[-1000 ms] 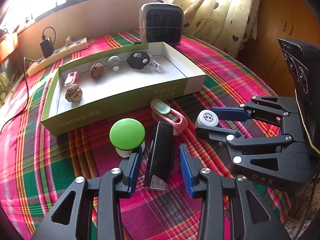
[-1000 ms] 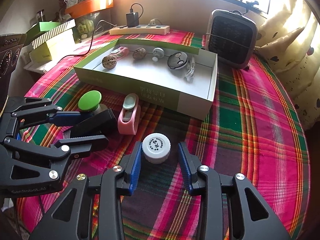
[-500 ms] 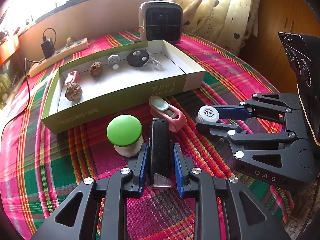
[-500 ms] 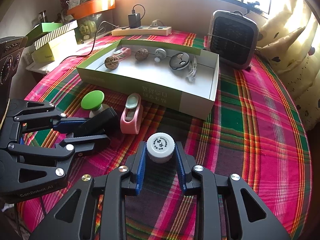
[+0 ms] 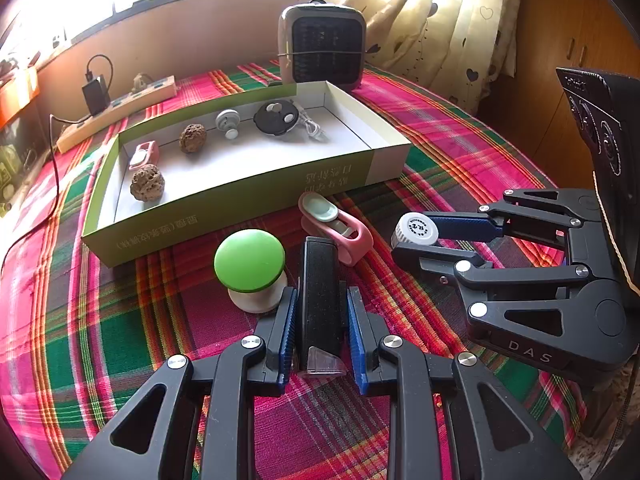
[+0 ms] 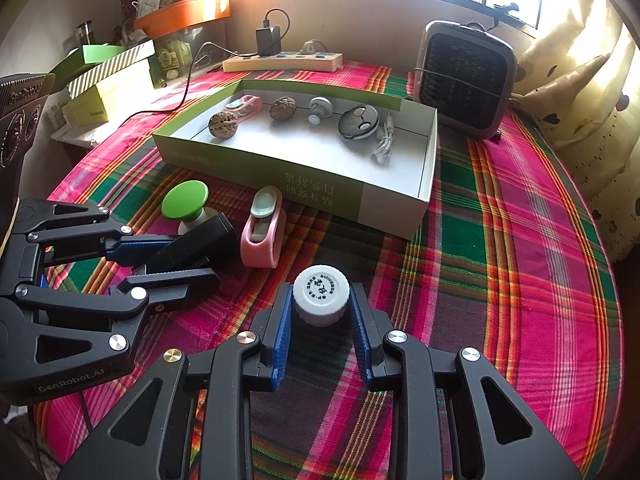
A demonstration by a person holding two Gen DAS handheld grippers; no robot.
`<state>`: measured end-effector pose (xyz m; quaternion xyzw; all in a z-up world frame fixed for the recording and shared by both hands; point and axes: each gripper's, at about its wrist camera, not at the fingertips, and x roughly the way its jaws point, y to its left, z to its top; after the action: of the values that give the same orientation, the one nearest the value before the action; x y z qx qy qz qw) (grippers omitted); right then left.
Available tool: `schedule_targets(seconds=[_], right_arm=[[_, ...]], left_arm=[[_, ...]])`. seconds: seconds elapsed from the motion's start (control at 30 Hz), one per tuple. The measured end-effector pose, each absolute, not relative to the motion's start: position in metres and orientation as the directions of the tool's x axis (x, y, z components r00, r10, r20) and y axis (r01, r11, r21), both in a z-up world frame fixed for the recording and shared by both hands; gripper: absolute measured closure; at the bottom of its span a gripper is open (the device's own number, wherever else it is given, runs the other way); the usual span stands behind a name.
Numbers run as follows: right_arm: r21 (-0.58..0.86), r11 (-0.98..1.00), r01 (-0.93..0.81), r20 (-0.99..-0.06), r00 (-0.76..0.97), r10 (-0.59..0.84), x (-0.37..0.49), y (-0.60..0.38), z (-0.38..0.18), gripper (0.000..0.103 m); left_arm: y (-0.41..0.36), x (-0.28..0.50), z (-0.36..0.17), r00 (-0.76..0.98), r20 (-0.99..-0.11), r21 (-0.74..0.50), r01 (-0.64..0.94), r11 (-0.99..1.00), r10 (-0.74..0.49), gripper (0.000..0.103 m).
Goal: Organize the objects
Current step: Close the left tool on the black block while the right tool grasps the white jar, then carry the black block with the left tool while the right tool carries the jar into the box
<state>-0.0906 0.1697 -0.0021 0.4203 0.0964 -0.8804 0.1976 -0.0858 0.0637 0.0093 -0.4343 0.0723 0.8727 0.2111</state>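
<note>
My left gripper (image 5: 322,312) is shut on a black oblong device (image 5: 321,288) that lies on the plaid cloth, its blue pads pressed on both long sides. My right gripper (image 6: 320,312) is shut on a small white bottle (image 6: 321,294) with a printed cap. Each gripper shows in the other's view, the left gripper (image 6: 200,256) on the black device (image 6: 192,246), the right gripper (image 5: 412,240) on the white bottle (image 5: 414,229). A green-topped mushroom-shaped object (image 5: 250,264) and a pink clip-like item (image 5: 340,228) lie between them. Behind stands the open green and white box (image 5: 224,208).
The box (image 6: 392,204) holds two walnuts, a pink item, a grey knob, a black round gadget and a white cable. A small heater (image 6: 464,78) stands behind it, a power strip (image 6: 280,62) along the wall, stacked boxes (image 6: 108,80) at the left.
Both grippers closed: the left one's pads came in onto the black device, the right one's onto the white bottle. Neither hand shifted noticeably.
</note>
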Motion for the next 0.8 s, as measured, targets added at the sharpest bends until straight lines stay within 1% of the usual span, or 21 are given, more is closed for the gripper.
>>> schedule_targets(seconds=[0.8], right_arm=[[0.0,-0.906,0.424,-0.777,-0.57,-0.267,-0.0916,0.1717,-0.0015,0.074]], left_arm=[[0.0616,-0.0861,0.0109,-0.535,-0.785,-0.069,-0.425,-0.902,0.312,0.081]])
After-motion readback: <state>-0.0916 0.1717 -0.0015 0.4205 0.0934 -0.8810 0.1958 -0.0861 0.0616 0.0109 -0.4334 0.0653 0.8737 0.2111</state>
